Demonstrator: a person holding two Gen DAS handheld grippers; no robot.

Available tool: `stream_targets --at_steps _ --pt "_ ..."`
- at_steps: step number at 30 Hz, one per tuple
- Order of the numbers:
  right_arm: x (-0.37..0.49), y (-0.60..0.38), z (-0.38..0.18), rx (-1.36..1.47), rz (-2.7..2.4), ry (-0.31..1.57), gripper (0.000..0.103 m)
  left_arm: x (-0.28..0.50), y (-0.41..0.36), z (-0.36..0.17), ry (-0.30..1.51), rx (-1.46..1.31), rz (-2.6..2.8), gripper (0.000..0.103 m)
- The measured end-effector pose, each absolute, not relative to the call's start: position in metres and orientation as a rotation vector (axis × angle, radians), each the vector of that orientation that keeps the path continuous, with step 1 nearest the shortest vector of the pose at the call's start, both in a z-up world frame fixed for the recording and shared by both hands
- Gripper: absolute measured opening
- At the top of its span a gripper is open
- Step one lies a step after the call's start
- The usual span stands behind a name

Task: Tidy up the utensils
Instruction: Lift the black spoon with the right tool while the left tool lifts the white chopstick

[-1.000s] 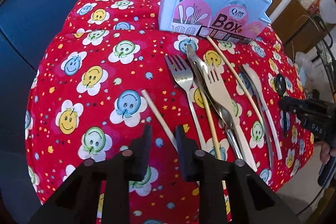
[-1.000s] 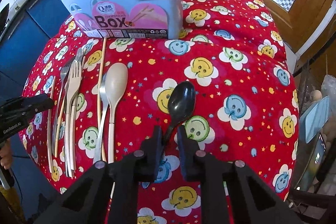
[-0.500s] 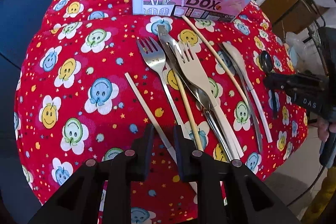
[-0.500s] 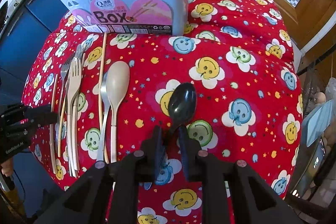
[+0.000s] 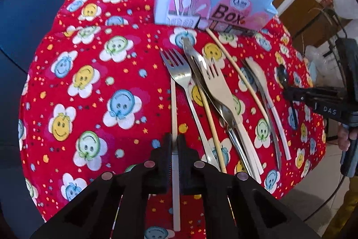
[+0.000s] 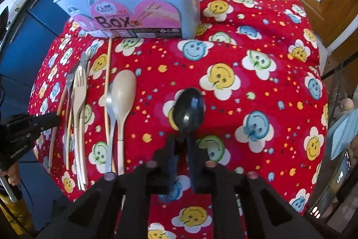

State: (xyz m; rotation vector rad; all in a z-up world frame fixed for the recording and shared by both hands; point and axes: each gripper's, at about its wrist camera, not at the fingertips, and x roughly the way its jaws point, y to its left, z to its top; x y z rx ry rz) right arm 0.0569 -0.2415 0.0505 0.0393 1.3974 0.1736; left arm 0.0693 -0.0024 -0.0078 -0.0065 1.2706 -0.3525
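Fingers of left gripper [image 5: 175,145] pinch 1 chopstick [image 5: 174,109]; right gripper [image 6: 182,147] clamps black spoon [image 6: 189,109].

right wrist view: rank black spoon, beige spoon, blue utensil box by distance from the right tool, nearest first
1. black spoon: its handle sits between the fingers of the right tool, bowl straight ahead.
2. beige spoon: to the left on the cloth, beside a metal spoon.
3. blue utensil box: at the far end, ahead and left.
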Motion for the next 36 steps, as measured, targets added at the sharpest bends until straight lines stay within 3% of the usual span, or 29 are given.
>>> stream_targets --at_steps 11,14,23,26,28,36 --pt "0.027 -0.26 0.082 0.224 0.219 1.119 0.007 0.049 0.024 0.038 0.988 -0.083 -0.405 0.005" --pt "0.018 -0.257 0.089 0.253 0.235 1.055 0.007 0.052 0.021 0.045 0.956 -0.103 -0.422 0.0" --pt "0.008 -0.237 0.093 0.261 0.297 1.031 0.007 0.051 0.008 0.012 1.1 0.0 -0.394 0.0" --pt "0.004 -0.236 0.094 0.25 0.301 1.029 0.007 0.053 0.004 0.006 1.142 0.05 -0.383 0.006" --pt "0.001 -0.236 0.098 0.247 0.306 1.026 0.007 0.056 -0.001 0.004 1.166 0.106 -0.376 0.017" --pt "-0.002 -0.241 0.105 0.245 0.317 1.026 0.007 0.08 -0.01 -0.007 1.259 0.196 -0.382 0.018"
